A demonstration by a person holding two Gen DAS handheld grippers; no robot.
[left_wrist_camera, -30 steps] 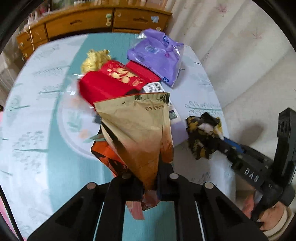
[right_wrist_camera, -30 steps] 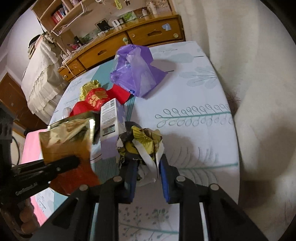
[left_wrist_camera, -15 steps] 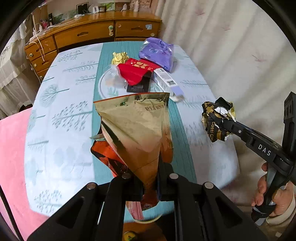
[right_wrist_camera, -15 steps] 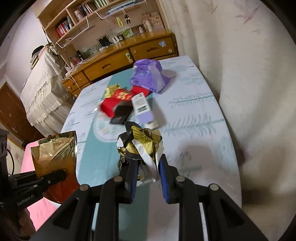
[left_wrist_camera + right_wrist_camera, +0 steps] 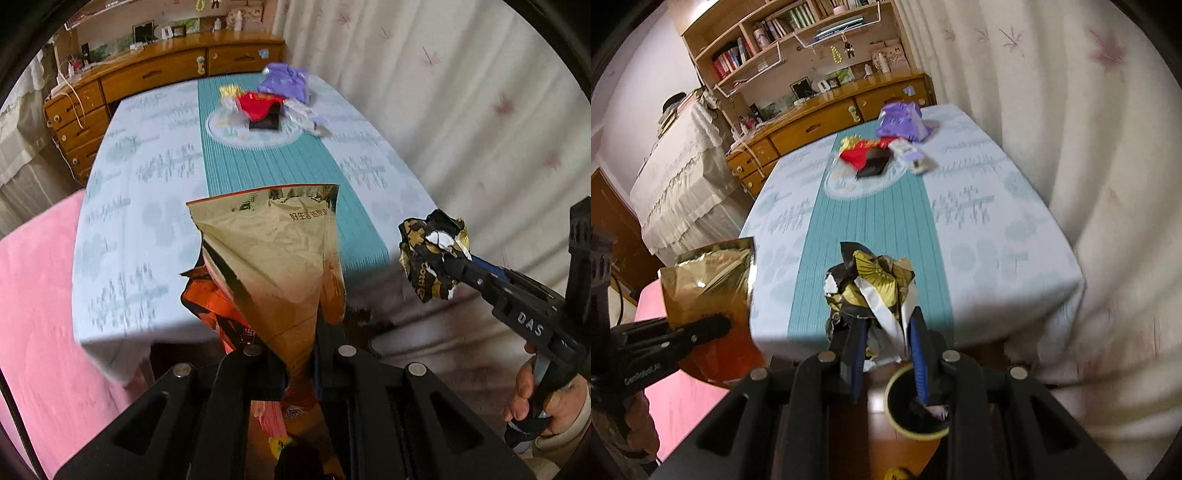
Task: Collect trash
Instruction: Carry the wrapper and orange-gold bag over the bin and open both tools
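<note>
Trash is now in both tongs and away from the counter (image 5: 1015,258): the left tongs (image 5: 299,354) are closed on a gold and orange snack bag (image 5: 273,258), and the right tongs (image 5: 886,332) are closed on a crumpled black and gold wrapper (image 5: 871,291). One second ago both tongs were low over the pile in the middle of the counter; since then they have pulled back past the near edge, so the pile looks small and far. Below the right tongs a round dark bin with a yellow rim (image 5: 897,424) comes into view on the floor, partly hidden by the tongs. I judge that the picking step is finished and the dropping step is next. More trash remains on the counter: a purple plastic bag (image 5: 901,120), a red packet (image 5: 860,153), a black packet (image 5: 873,168) and a small white box (image 5: 910,157), so the task is only partly done.
</note>
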